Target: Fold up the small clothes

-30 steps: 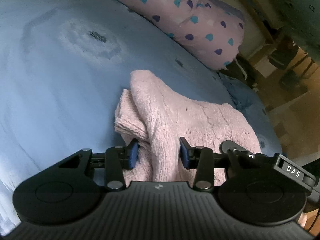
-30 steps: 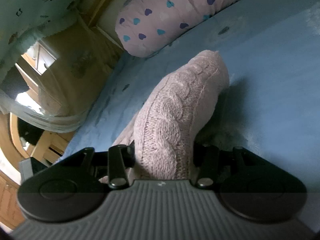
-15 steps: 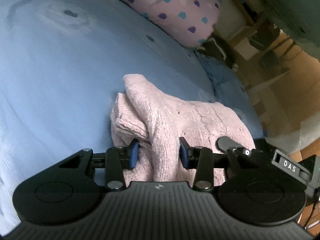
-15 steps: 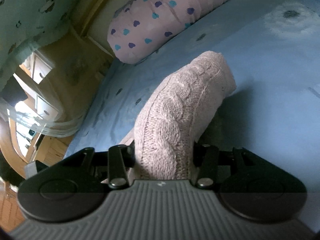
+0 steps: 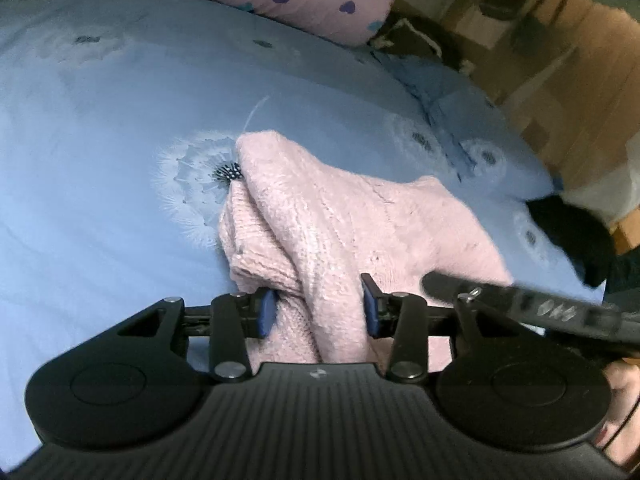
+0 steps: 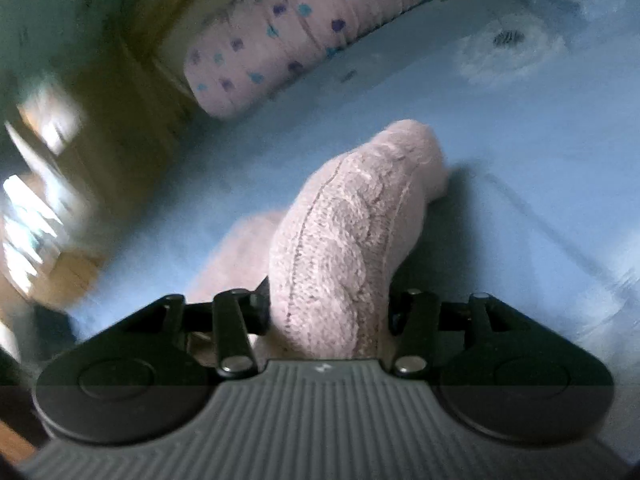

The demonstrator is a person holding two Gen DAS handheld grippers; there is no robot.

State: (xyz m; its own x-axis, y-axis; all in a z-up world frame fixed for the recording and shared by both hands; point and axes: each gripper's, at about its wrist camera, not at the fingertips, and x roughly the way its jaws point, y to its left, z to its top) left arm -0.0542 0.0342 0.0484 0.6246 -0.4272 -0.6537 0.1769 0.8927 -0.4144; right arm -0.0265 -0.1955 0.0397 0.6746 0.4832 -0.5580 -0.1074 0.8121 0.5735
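Pink cable-knit sweater (image 5: pixel 360 224) bunched on a light blue duvet cover (image 5: pixel 100 160) printed with white dandelion heads, one dark seed centre half hidden under the knit's far corner. Gathered into a thick fold running straight into the left gripper (image 5: pixel 318 308); blue pads (image 5: pixel 267 312) pressed against the wool on both sides, jaws opening at this moment with the fold between them. Lower part of that fold lost behind the gripper's black ribbed body. Right half of the garment spread flat toward the bed's edge, partly covered by the other tool, blurred and dark, crossing the lower right of the left wrist view. Bit of a hand (image 5: pixel 620 412) cut off at the frame's right border.

From the right wrist view: a rounded hump of the same sweater rising between the fingers of the right gripper (image 6: pixel 328 312), jaws opening, wool filling the whole gap and bulging over both fingers, so the pads themselves hidden; contact on both sides apparent, firmness impossible to judge. Paler strip of knit lying on the cover to the left, smeared by motion.

Pink bolster pillow (image 6: pixel 304 36) with purple and teal hearts along the far side of the bed, well apart from the sweater. Room beyond too blurred to name.
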